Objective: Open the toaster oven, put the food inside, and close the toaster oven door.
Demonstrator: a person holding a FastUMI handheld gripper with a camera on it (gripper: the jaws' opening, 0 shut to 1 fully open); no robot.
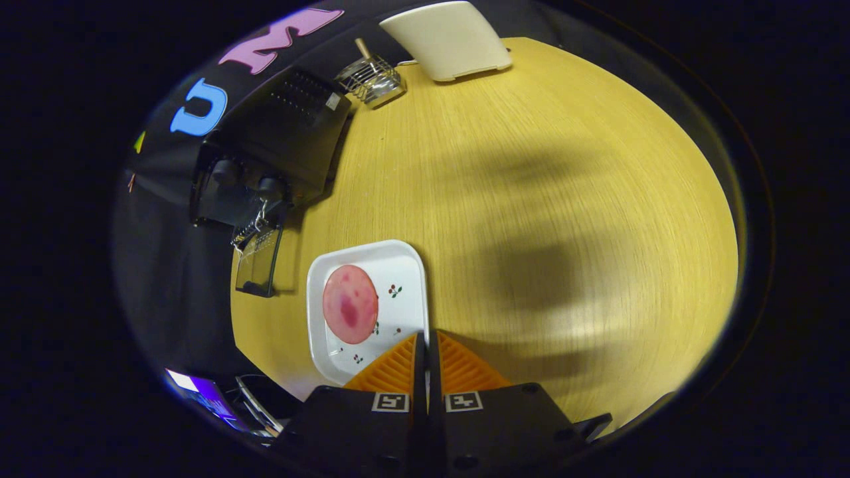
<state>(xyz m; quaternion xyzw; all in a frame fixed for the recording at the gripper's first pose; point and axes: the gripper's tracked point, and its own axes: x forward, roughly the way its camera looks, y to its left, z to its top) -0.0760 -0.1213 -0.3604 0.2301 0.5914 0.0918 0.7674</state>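
My gripper (pixel 425 338) is pressed closed on nothing, its tips over the near rim of the white plate (pixel 405 265) that carries the pink slice of food (pixel 350 304). The toaster oven (pixel 275 143) sits beyond, door (pixel 257 264) already down. I'd spread the fingers and come in low at the slice's edge

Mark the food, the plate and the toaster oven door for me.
food (pixel 350 304): gripper view, middle of the pink slice.
plate (pixel 405 264): gripper view, bare white part beside the slice.
toaster oven door (pixel 257 267): gripper view, glass pane, hanging open.
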